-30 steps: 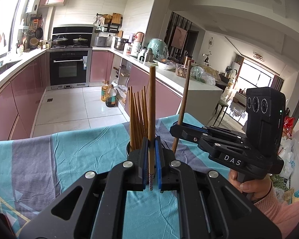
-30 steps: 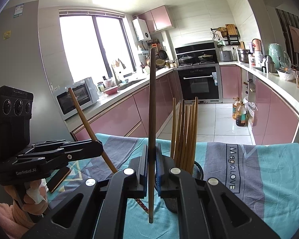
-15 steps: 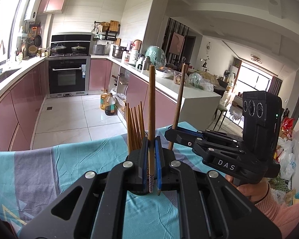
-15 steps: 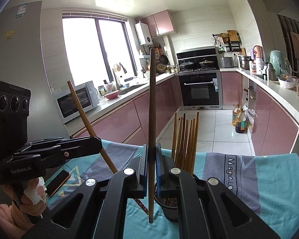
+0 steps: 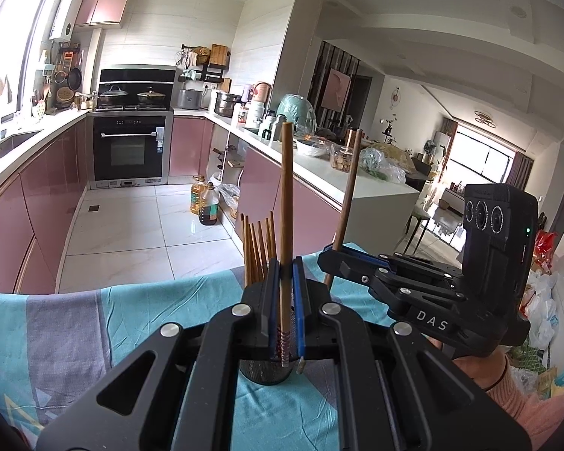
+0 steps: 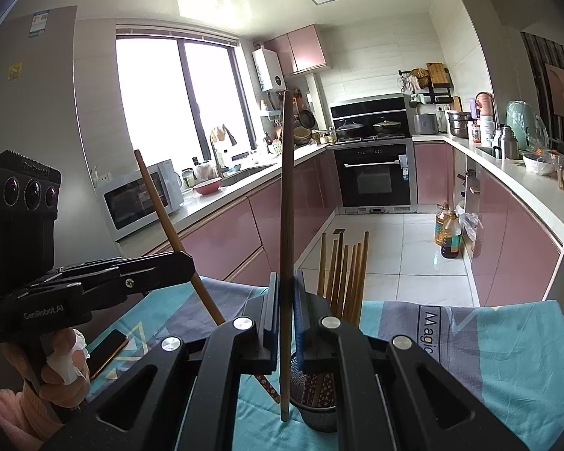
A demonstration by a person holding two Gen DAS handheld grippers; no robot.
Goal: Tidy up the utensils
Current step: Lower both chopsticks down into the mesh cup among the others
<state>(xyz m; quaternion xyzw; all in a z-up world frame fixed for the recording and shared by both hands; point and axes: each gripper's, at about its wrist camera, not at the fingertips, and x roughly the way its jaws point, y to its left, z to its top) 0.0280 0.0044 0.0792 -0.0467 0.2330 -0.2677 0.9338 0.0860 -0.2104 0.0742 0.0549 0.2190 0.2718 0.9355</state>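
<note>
A dark mesh utensil holder (image 5: 264, 371) (image 6: 316, 402) stands on the teal and grey tablecloth (image 5: 75, 323) with several brown chopsticks (image 5: 257, 250) (image 6: 344, 274) upright in it. My left gripper (image 5: 285, 323) is shut on one chopstick (image 5: 286, 203), held upright over the holder, its patterned tip at the rim. My right gripper (image 6: 285, 323) is shut on another chopstick (image 6: 287, 203), upright just left of the holder. Each gripper shows in the other's view, the right one (image 5: 329, 257) and the left one (image 6: 186, 263).
A phone (image 6: 107, 349) lies on the cloth at the left. Beyond the table's far edge is the kitchen floor with oil bottles (image 5: 205, 205), pink cabinets and an oven (image 5: 129, 150). A white counter (image 5: 357, 173) runs on the right.
Both grippers have tilted and come down closer over the holder, each still gripping its chopstick. The holder now sits lower and nearer in both views.
</note>
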